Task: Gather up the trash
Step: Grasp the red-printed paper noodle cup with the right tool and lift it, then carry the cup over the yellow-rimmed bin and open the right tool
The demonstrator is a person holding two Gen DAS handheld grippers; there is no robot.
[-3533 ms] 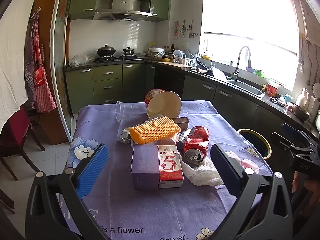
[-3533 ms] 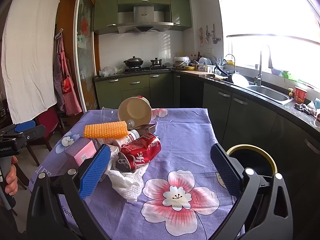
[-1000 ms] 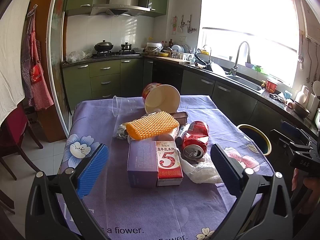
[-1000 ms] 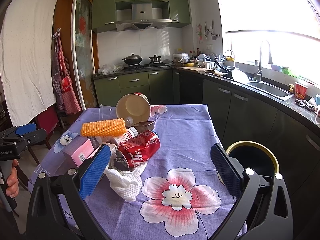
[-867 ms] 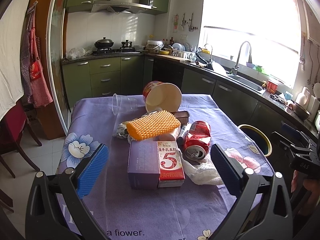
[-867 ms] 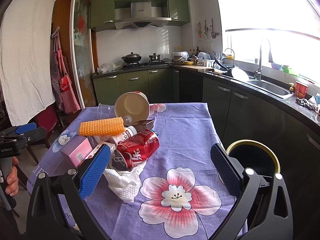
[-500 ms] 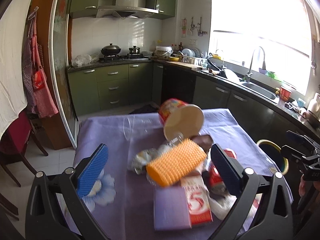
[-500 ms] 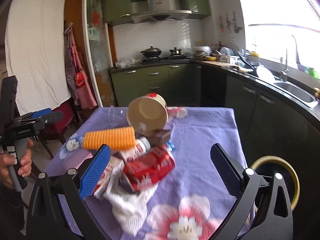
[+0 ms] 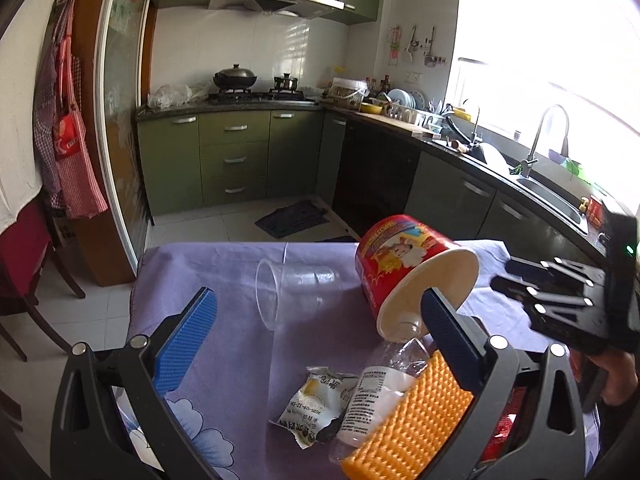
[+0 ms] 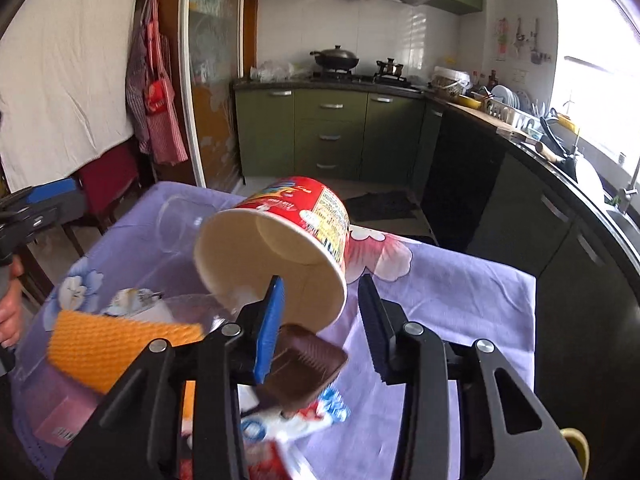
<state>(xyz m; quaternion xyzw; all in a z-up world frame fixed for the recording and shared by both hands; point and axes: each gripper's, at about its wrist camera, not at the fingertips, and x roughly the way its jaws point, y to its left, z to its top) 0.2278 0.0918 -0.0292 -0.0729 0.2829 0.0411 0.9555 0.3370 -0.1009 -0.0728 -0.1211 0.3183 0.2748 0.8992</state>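
The right tongs (image 10: pixel 320 308) stand apart around the rim of the tipped noodle cup (image 10: pixel 280 248); the left tongs (image 9: pixel 316 320) gape wide, a clear plastic cup (image 9: pixel 296 286) lying between them.

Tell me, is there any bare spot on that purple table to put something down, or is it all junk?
Bare cloth shows right of the red paper bowl, out to the table's right edge past the pink flower print, and along the far edge behind the clear plastic cup. It is crowded nearer: the orange sponge, brown tray, bottle and wrapper lie bunched together.
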